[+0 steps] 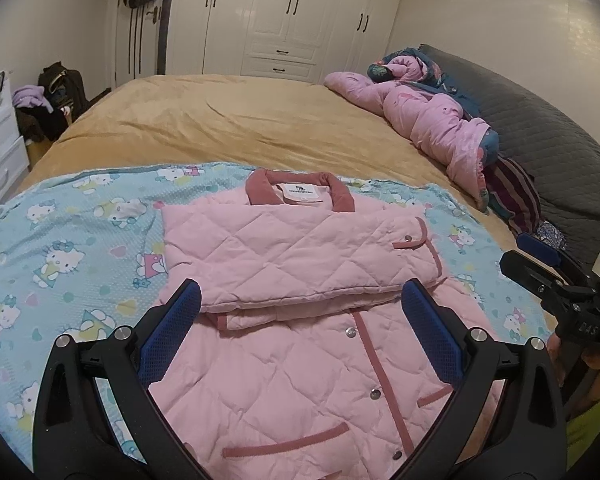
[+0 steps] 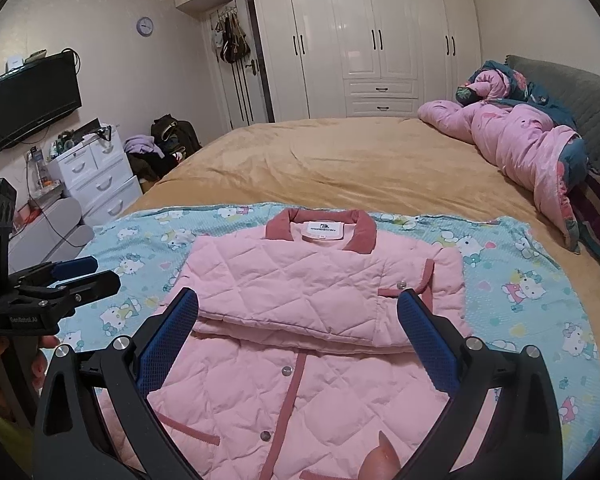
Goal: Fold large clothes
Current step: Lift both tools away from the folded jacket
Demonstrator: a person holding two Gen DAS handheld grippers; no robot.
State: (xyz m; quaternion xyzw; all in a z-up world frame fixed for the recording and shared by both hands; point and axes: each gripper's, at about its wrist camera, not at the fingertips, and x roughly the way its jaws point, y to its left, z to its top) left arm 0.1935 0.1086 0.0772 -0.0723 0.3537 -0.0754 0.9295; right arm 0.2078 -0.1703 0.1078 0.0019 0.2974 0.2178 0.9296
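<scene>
One pink quilted jacket (image 1: 300, 248) (sleeves folded across).

The jacket (image 1: 300, 280) lies at the near edge of the bed (image 1: 228, 120), on the sheet (image 1: 60, 248). Bare sheet flanks it toward both side edges. Beyond the collar, the bed runs open to the far edge. A quilt (image 1: 428, 120) heaped along the headboard edge blocks that side. Both tools (image 1: 300, 336) (image 2: 298, 332) hover over the jacket, jaws apart, nothing between them.
</scene>
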